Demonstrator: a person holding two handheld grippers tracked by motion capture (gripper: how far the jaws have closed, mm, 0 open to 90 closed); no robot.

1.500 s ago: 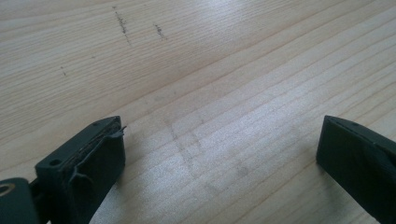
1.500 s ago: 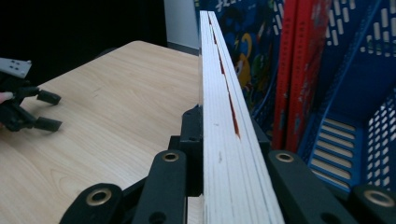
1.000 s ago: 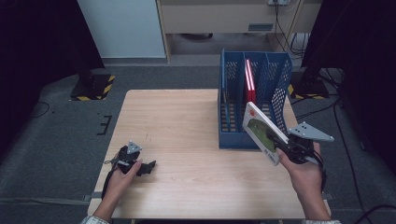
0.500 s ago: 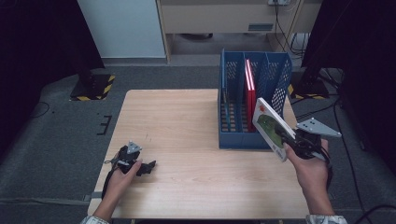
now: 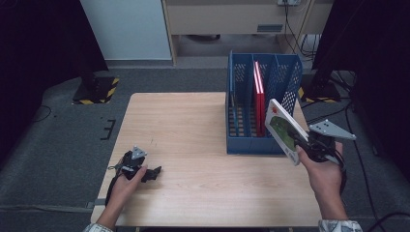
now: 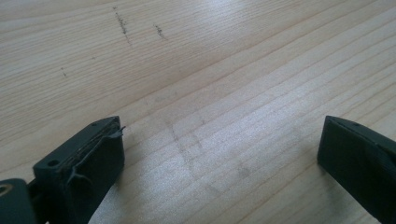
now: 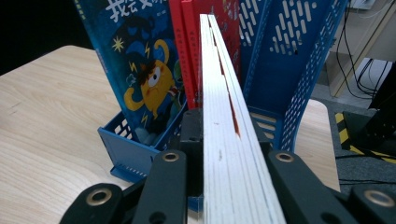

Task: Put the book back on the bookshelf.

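My right gripper (image 5: 305,146) is shut on the lower end of a thin book with a white and green cover (image 5: 282,128), held tilted in the air by the right front corner of a blue slotted file rack (image 5: 241,141). In the right gripper view the book (image 7: 223,116) runs edge-on between the jaws of the gripper (image 7: 219,140), pointing at the rack (image 7: 299,70). The rack holds a red book (image 5: 259,94) (image 7: 187,51) and a blue book with a yellow cartoon monster (image 7: 140,70). My left gripper (image 5: 145,170) (image 6: 219,149) rests open on the wooden table (image 5: 193,130), nothing between its jaws.
The rack stands on the table's right half, near its far edge. Grey floor surrounds the table, with a yellow-and-black striped stand foot (image 5: 99,89) at the back left, a pale cabinet behind and cables (image 5: 314,116) at the right.
The right hand has carried the book slightly to the right, from in front of the rack toward its right corner. The left gripper has stayed put.
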